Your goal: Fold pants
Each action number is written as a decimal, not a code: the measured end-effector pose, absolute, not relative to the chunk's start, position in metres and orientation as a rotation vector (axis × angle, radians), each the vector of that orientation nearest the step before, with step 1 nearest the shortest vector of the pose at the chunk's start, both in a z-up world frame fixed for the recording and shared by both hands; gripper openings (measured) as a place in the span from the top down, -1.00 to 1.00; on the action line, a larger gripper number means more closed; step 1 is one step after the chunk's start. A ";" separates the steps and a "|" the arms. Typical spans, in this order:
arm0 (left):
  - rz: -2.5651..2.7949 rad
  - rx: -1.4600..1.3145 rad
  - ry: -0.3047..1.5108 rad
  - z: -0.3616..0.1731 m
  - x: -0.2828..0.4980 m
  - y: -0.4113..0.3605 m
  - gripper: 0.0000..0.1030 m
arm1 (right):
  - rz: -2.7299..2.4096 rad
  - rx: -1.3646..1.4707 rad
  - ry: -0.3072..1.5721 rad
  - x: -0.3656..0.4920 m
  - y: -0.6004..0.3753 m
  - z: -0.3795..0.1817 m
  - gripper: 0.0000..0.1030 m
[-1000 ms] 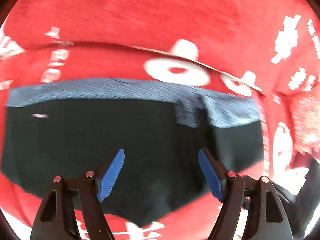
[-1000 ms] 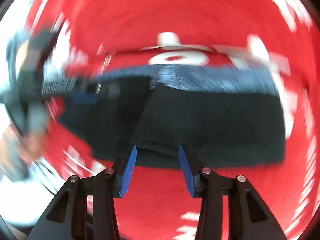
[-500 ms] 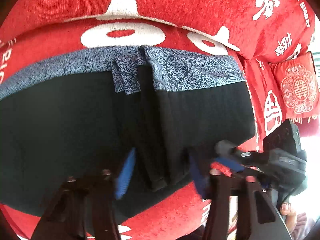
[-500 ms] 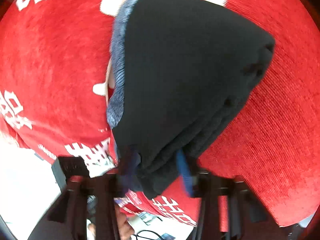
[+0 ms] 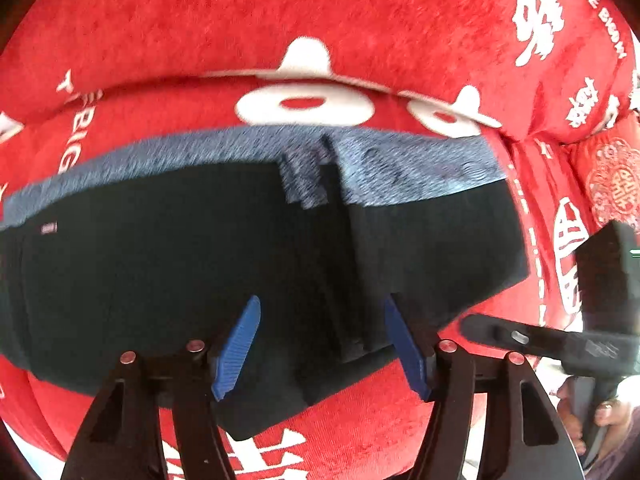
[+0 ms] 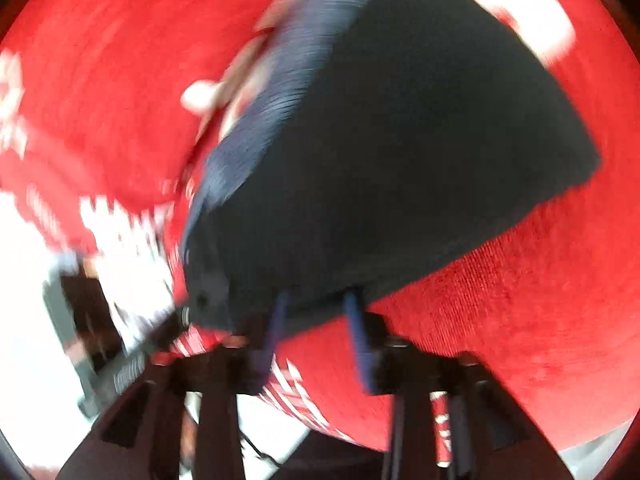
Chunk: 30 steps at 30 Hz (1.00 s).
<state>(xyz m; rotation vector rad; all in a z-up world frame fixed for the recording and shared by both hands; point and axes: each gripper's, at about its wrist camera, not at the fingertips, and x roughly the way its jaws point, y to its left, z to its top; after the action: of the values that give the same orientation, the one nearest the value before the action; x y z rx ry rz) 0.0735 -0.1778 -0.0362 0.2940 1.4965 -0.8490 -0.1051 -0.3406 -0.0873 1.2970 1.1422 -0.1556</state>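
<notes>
The black pants with a blue-grey patterned waistband lie folded on a red sofa seat. My left gripper is open, its blue fingers on either side of a folded leg strip near the front edge. My right gripper is blurred by motion; its fingers sit at the near edge of the pants with a gap between them. It also shows in the left wrist view at the right end of the pants.
The red sofa backrest with white characters rises behind the pants. A red patterned cushion sits at the far right. The sofa's front edge lies just below the right gripper.
My left gripper has opened wider and pulled back a little. The right wrist view has swung and is now blurred, with the pants edge still at its fingers.
</notes>
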 end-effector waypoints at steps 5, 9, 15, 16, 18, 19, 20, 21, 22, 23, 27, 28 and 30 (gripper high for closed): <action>-0.913 0.299 1.478 -0.033 0.075 -0.204 -0.28 | -0.165 1.042 1.022 -0.096 -0.393 -0.026 -0.05; -0.886 0.293 1.478 -0.044 0.074 -0.224 -0.28 | -0.344 1.003 1.039 -0.085 -0.453 -0.046 0.00; -0.782 0.333 1.518 -0.074 0.071 -0.215 -0.28 | -0.383 0.939 1.189 -0.065 -0.470 -0.101 0.45; -0.776 0.318 1.521 -0.075 0.070 -0.211 -0.29 | -0.392 0.843 1.211 -0.064 -0.460 -0.099 0.42; -0.763 0.326 1.513 -0.072 0.068 -0.208 -0.29 | -0.401 0.615 1.277 -0.048 -0.434 -0.087 0.39; -0.755 0.334 1.510 -0.069 0.066 -0.207 -0.29 | -0.401 0.519 1.311 -0.041 -0.423 -0.082 0.39; -0.747 0.338 1.503 -0.065 0.066 -0.205 -0.29 | -0.403 0.454 1.335 -0.035 -0.416 -0.077 0.39; -0.740 0.342 1.490 -0.059 0.065 -0.201 -0.29 | -0.413 0.431 1.339 -0.032 -0.412 -0.072 0.39; -0.736 0.346 1.480 -0.055 0.065 -0.198 -0.29 | -0.430 0.436 1.315 -0.032 -0.408 -0.061 0.38; -0.730 0.351 1.468 -0.052 0.065 -0.194 -0.29 | -0.429 0.453 1.286 -0.030 -0.403 -0.054 0.38; -0.679 0.380 1.443 -0.046 0.067 -0.175 -0.29 | -0.254 0.648 1.173 -0.015 -0.381 -0.035 0.38; -0.662 0.382 1.447 -0.047 0.069 -0.169 -0.29 | -0.198 0.711 1.166 -0.004 -0.372 -0.041 0.38; -0.627 0.381 1.455 -0.048 0.072 -0.156 -0.29 | -0.146 0.786 1.158 0.023 -0.347 -0.055 0.39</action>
<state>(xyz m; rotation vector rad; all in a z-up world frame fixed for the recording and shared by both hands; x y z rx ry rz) 0.0718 -0.1563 -0.0476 0.3811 1.4546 -0.6275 0.0233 -0.3473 -0.0553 0.7862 1.1584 -0.1456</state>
